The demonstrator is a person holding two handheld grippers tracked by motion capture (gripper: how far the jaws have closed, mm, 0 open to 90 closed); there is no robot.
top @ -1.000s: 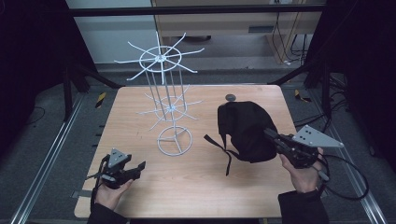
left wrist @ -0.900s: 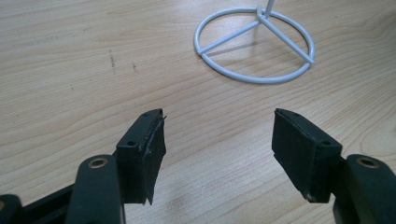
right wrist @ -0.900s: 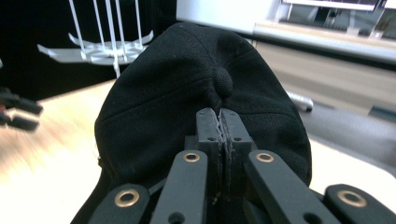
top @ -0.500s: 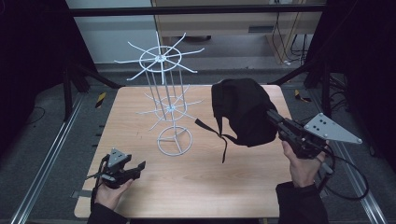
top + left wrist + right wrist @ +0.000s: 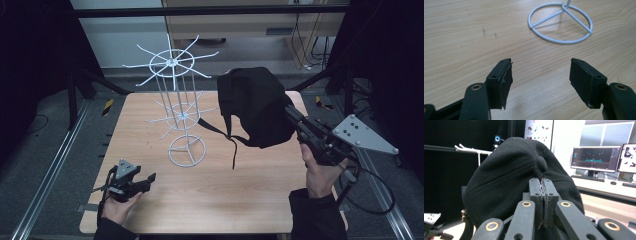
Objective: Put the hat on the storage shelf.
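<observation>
I am holding the black cap [image 5: 255,107] up over the table [image 5: 250,195], beside the white wire rack [image 5: 177,100], my right gripper [image 5: 290,112] pinching its fabric tight. My left gripper [image 5: 147,179] is resting wide open, empty, low over the table.

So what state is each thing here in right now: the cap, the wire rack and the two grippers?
Cap: lifted clear of the table, pinched by its fabric, strap dangling.
Rack: upright on its ring base, hooks bare.
Right gripper: shut on the cap, held up in the air.
Left gripper: open, nothing between its jaws, low over the table near the rack's base.
Table: bears the rack.
</observation>
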